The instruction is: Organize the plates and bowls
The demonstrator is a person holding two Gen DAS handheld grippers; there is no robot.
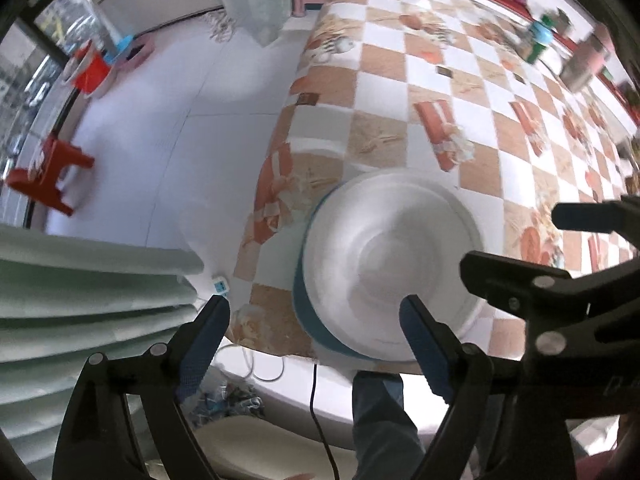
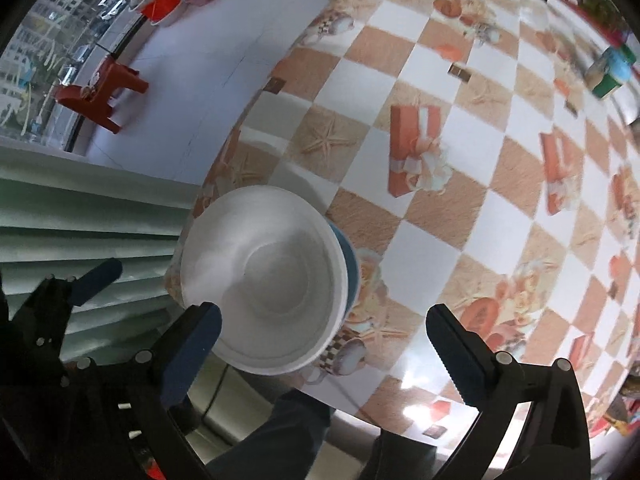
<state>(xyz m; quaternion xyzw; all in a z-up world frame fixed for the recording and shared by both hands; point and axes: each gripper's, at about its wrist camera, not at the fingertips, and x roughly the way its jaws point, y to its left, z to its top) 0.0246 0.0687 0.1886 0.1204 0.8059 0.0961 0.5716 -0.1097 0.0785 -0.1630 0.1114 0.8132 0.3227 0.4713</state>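
Observation:
A white bowl with a blue outer wall (image 1: 384, 268) stands at the near corner of the checkered table (image 1: 440, 92). It also shows in the right wrist view (image 2: 268, 284). My left gripper (image 1: 316, 332) is open and empty, hovering above the bowl's near side; its right finger (image 1: 424, 344) overlaps the bowl's rim. My right gripper (image 2: 324, 352) is open and empty, above the table edge just right of the bowl. The right gripper also appears in the left wrist view (image 1: 552, 260). No plates are in view.
A green and blue container (image 1: 540, 42) and a metal cup (image 1: 584, 64) stand at the table's far right. A ribbed pale-green surface (image 1: 88, 300) lies left of the table. A red stool (image 1: 48, 176) and tubs (image 1: 92, 72) stand on the white floor.

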